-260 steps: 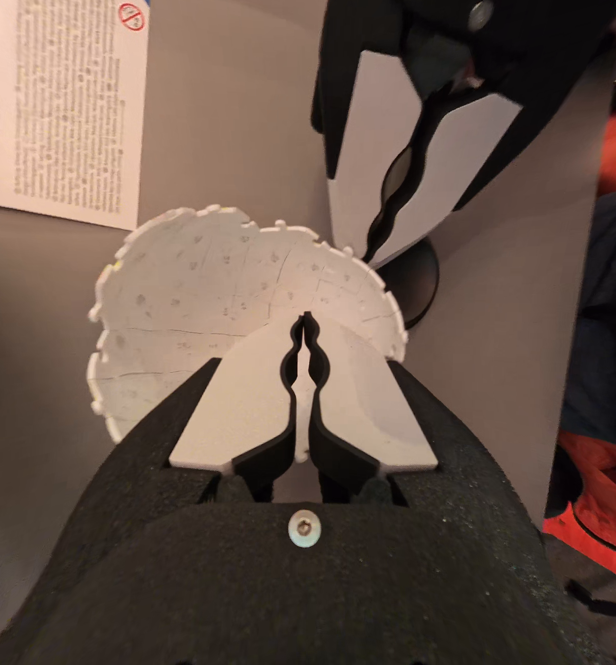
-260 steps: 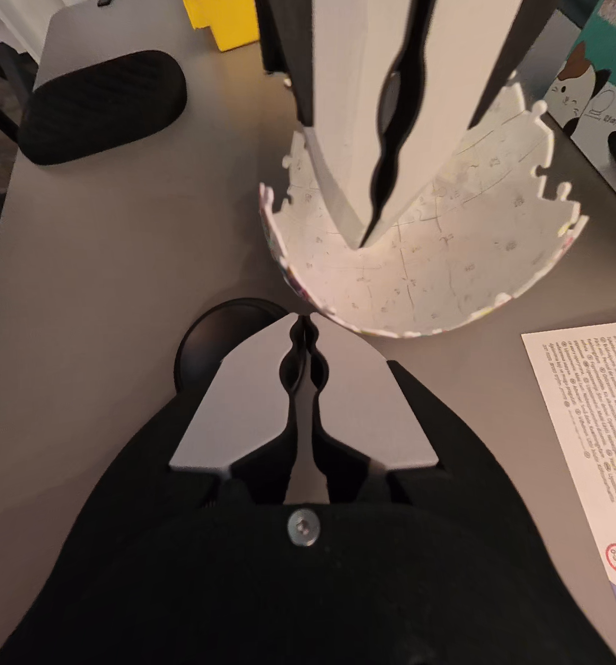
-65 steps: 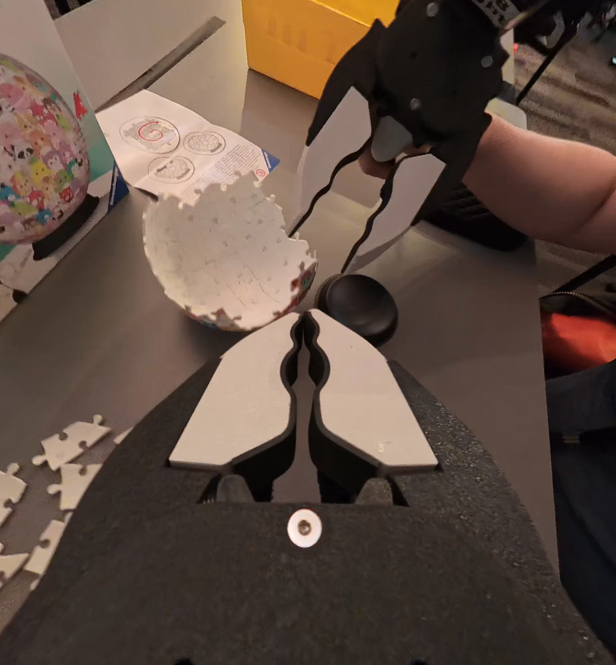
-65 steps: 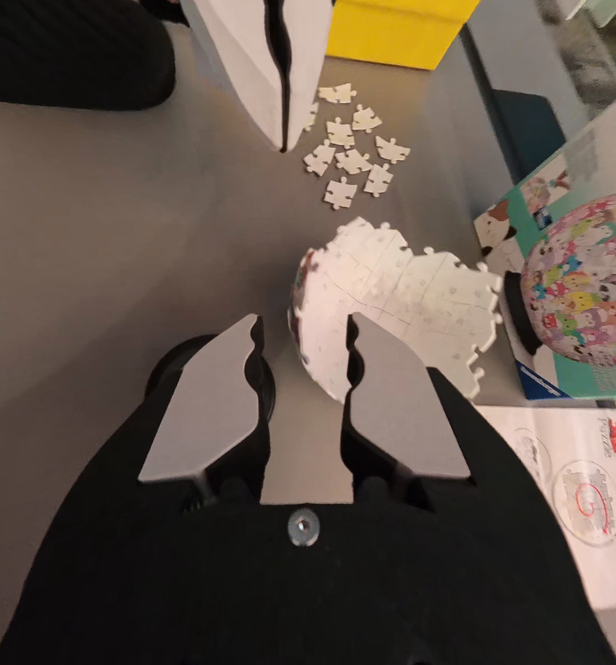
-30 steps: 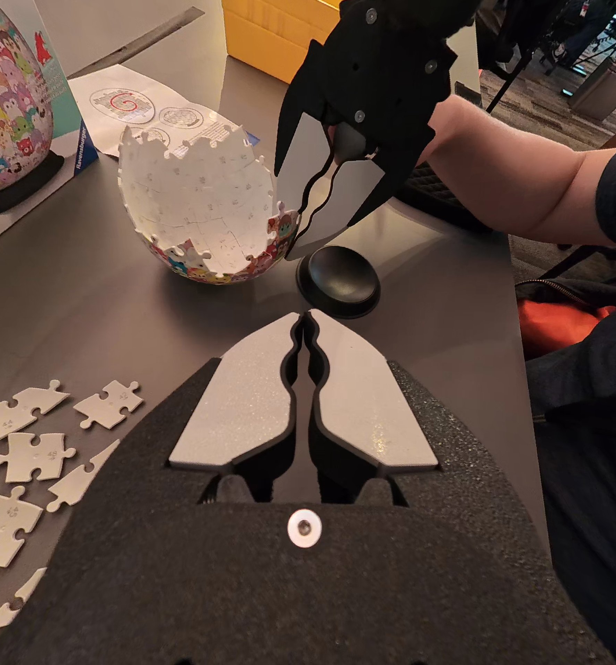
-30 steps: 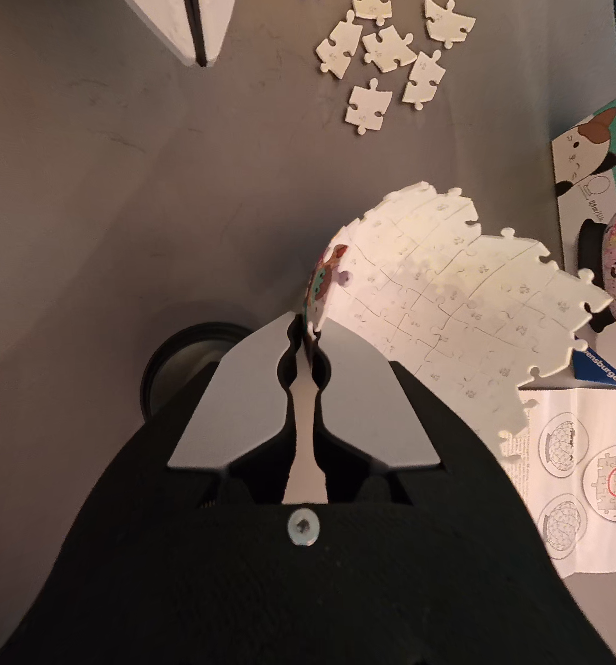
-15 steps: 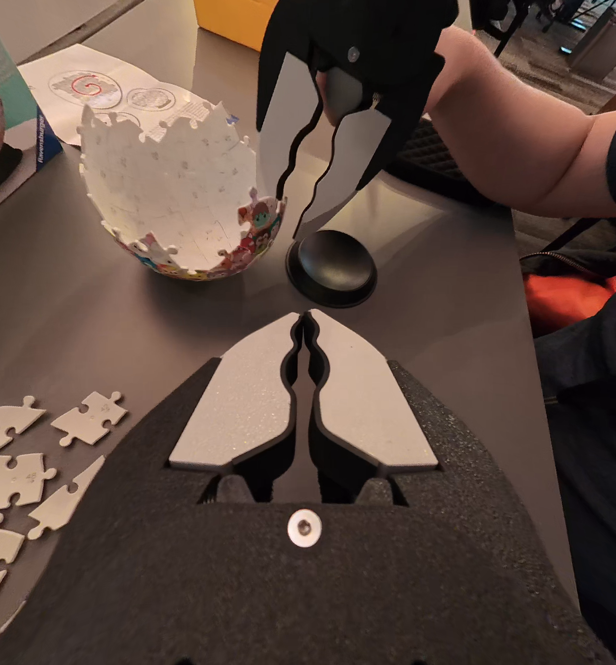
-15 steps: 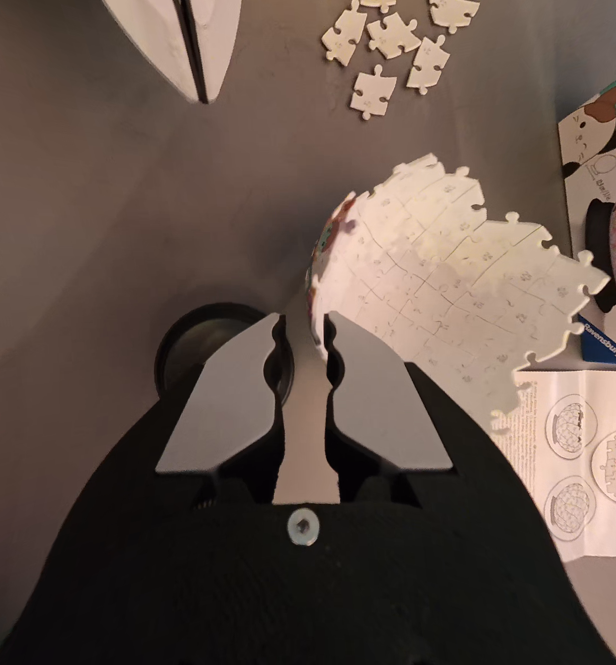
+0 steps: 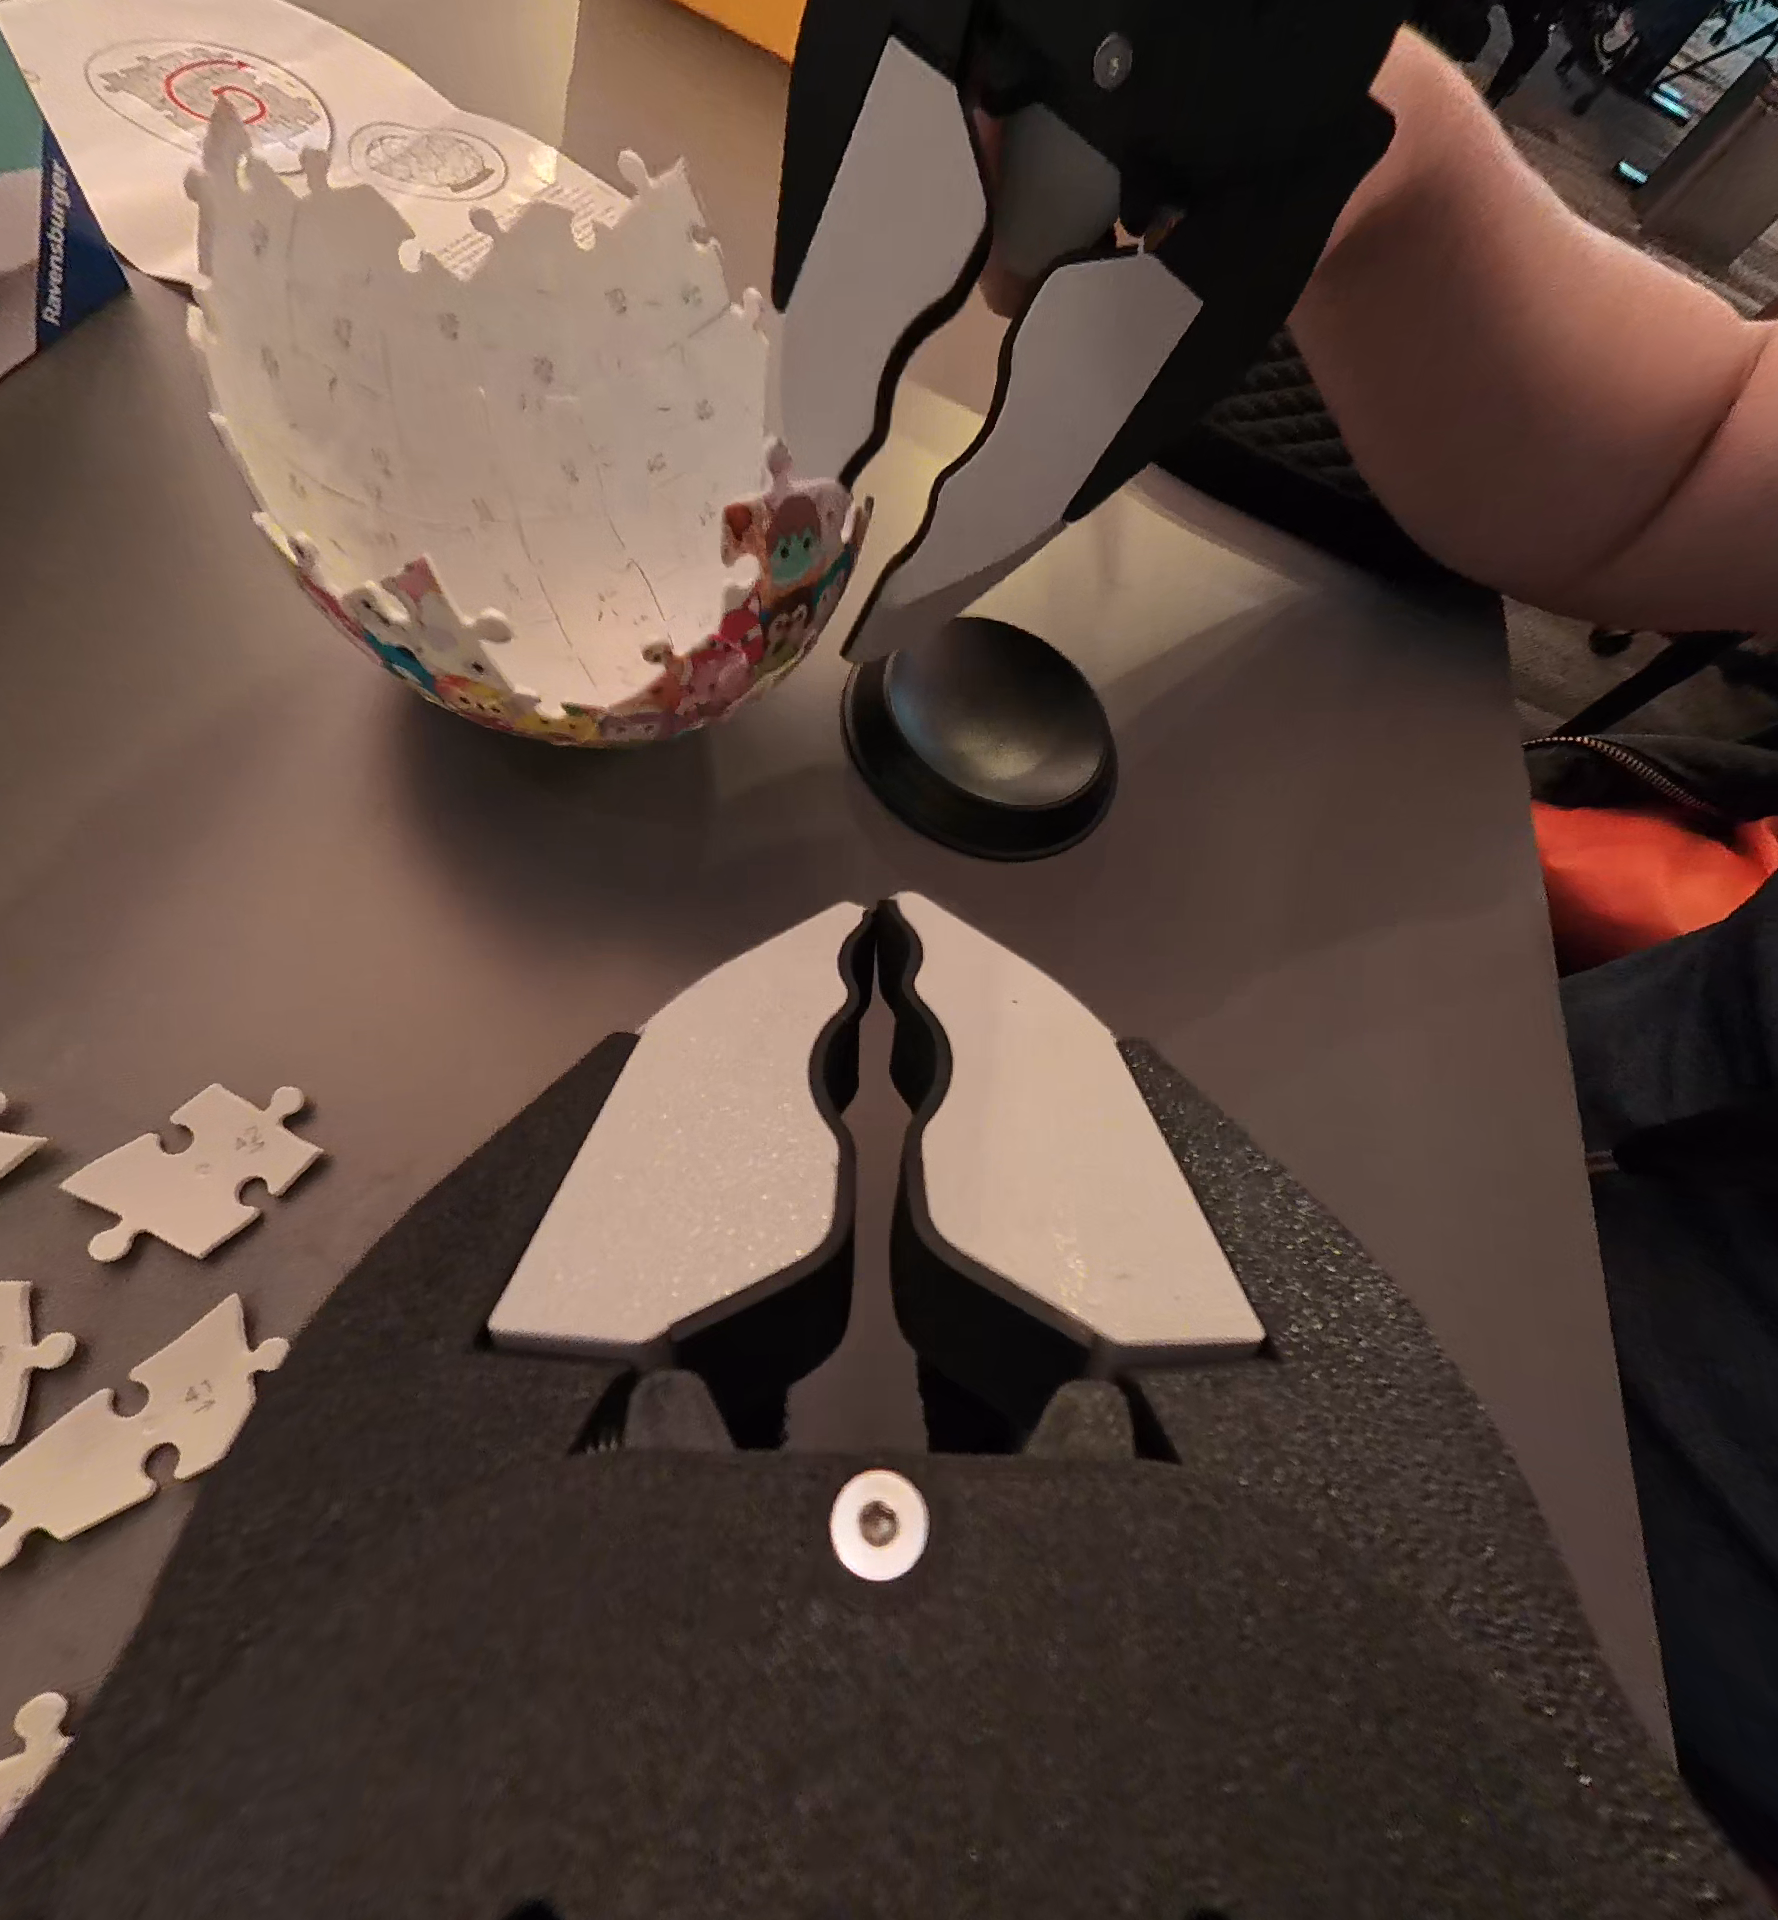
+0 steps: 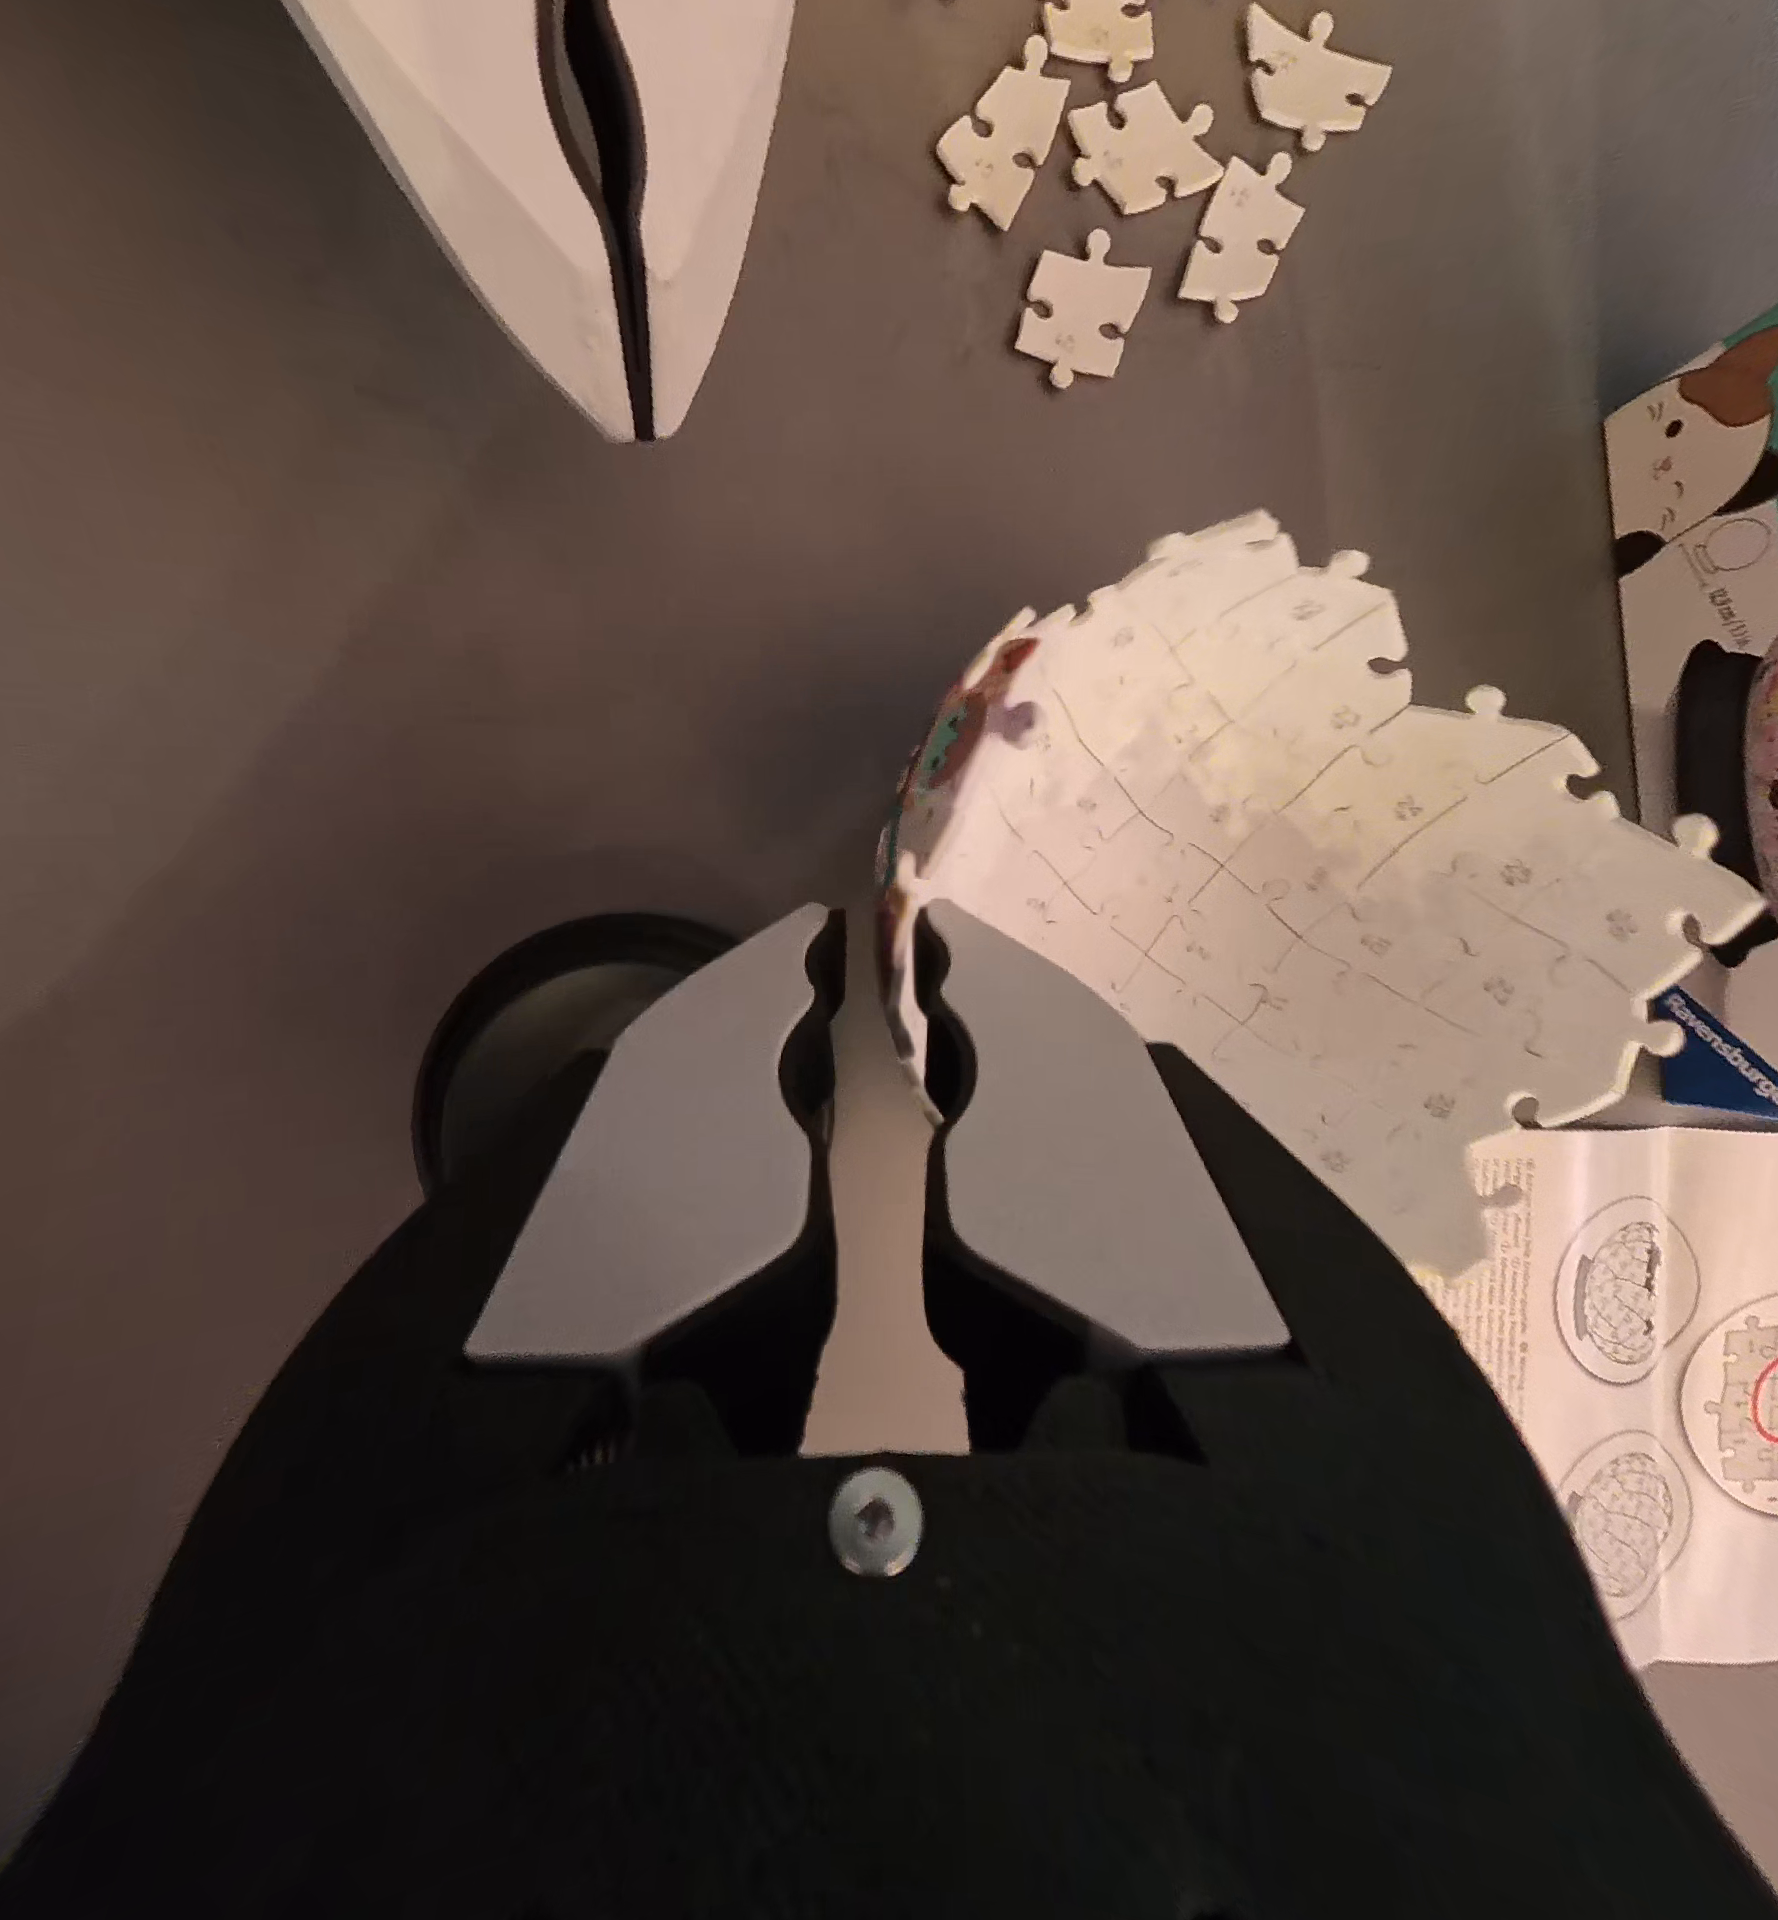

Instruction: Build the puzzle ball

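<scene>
The right gripper [image 10: 877, 925] is held narrowly parted astride the jagged rim of the half-built puzzle ball [image 10: 1280, 904]; contact perhaps exists, though blur hides it. A glossy black round stand [image 9: 978, 743] sits left of these jaws. The left gripper [image 9: 880, 912] is closed, empty, with loose white pieces [image 9: 194, 1169] beside it.

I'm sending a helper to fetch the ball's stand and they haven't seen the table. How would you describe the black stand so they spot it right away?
On the grey table, find the half-built puzzle ball shell, white inside and colourful outside. The black stand sits right beside it, below the open right hand-held gripper. It is the only round, glossy black disc with a dished top; the loose puzzle pieces nearby are flat and white.
</scene>
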Demonstrator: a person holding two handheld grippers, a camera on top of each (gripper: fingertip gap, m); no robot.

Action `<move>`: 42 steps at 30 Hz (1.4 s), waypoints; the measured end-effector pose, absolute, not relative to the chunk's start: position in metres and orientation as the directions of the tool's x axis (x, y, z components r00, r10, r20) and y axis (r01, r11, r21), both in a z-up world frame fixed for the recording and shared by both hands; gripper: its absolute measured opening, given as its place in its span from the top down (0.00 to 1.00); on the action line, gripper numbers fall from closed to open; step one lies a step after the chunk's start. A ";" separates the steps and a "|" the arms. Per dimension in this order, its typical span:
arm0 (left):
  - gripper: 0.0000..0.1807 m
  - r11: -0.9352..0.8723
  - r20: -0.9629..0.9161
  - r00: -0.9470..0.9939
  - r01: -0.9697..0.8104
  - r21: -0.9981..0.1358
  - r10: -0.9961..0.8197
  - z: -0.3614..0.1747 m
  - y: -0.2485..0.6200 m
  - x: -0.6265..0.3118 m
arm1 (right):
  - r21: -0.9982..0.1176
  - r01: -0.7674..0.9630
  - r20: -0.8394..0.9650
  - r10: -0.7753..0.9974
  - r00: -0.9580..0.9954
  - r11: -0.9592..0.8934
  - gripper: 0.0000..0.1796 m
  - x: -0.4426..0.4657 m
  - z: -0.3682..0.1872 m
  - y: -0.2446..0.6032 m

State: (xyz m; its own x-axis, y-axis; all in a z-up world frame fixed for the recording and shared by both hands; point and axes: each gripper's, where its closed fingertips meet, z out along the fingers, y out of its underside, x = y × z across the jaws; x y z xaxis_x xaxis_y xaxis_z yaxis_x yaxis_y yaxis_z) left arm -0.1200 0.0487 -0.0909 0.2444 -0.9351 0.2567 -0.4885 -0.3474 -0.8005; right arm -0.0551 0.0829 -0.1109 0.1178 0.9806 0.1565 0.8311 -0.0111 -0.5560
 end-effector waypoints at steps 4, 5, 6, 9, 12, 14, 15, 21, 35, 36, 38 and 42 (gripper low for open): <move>1.00 -0.356 0.268 0.241 -0.495 -0.792 -0.933 -0.096 0.047 -0.121 | -0.551 0.834 0.145 0.983 0.115 -0.016 0.96 -0.049 -0.111 0.082; 1.00 -0.360 0.274 0.239 -0.496 -0.790 -0.932 -0.097 0.047 -0.121 | -0.549 0.835 0.143 0.982 0.123 -0.024 0.96 -0.046 -0.111 0.082; 1.00 -0.363 0.278 0.239 -0.496 -0.789 -0.931 -0.097 0.046 -0.122 | -0.549 0.835 0.142 0.980 0.136 -0.037 0.96 -0.042 -0.110 0.084; 1.00 -0.366 0.285 0.233 -0.491 -0.790 -0.930 -0.097 0.045 -0.123 | -0.555 0.828 0.160 0.968 0.193 -0.073 0.92 -0.027 -0.106 0.092; 1.00 -0.369 0.291 0.230 -0.487 -0.792 -0.929 -0.098 0.043 -0.124 | -0.575 0.809 0.153 0.957 0.248 -0.118 0.89 -0.013 -0.102 0.097; 1.00 -0.374 0.300 0.227 -0.481 -0.793 -0.927 -0.098 0.042 -0.124 | -0.599 0.790 0.144 0.954 0.263 -0.127 0.88 -0.008 -0.099 0.097; 1.00 -0.377 0.305 0.224 -0.481 -0.792 -0.926 -0.098 0.041 -0.123 | -0.610 0.783 0.145 0.953 0.264 -0.125 0.88 -0.007 -0.098 0.096; 1.00 -0.378 0.305 0.226 -0.490 -0.785 -0.925 -0.103 0.044 -0.123 | -0.663 0.741 0.133 0.957 0.259 -0.108 0.86 -0.002 -0.091 0.091; 0.76 -0.443 0.361 0.269 -0.392 -0.806 -0.893 -0.034 0.163 -0.101 | -0.827 0.512 -0.072 0.948 0.311 -0.231 0.82 0.035 -0.060 0.078; 0.74 -0.443 0.363 0.260 -0.415 -0.794 -0.895 -0.036 0.171 -0.094 | -0.816 0.519 -0.092 0.943 0.321 -0.256 0.82 0.036 -0.065 0.079; 0.71 -0.447 0.365 0.262 -0.446 -0.776 -0.893 -0.040 0.188 -0.083 | -0.780 0.553 -0.128 0.940 0.316 -0.292 0.82 0.034 -0.080 0.077; 0.67 -0.454 0.414 0.191 -0.468 -0.758 -0.890 -0.044 0.198 -0.067 | -0.743 0.585 -0.210 0.943 0.258 -0.326 0.82 0.019 -0.098 0.065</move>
State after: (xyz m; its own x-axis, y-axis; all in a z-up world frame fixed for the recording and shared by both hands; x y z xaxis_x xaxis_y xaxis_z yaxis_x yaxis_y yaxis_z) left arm -0.0665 0.1985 -0.0442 0.1914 -0.8897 0.4145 -0.4683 -0.4539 -0.7581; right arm 0.0187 0.0650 -0.0982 0.2577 0.9431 -0.2103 0.5850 -0.3255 -0.7428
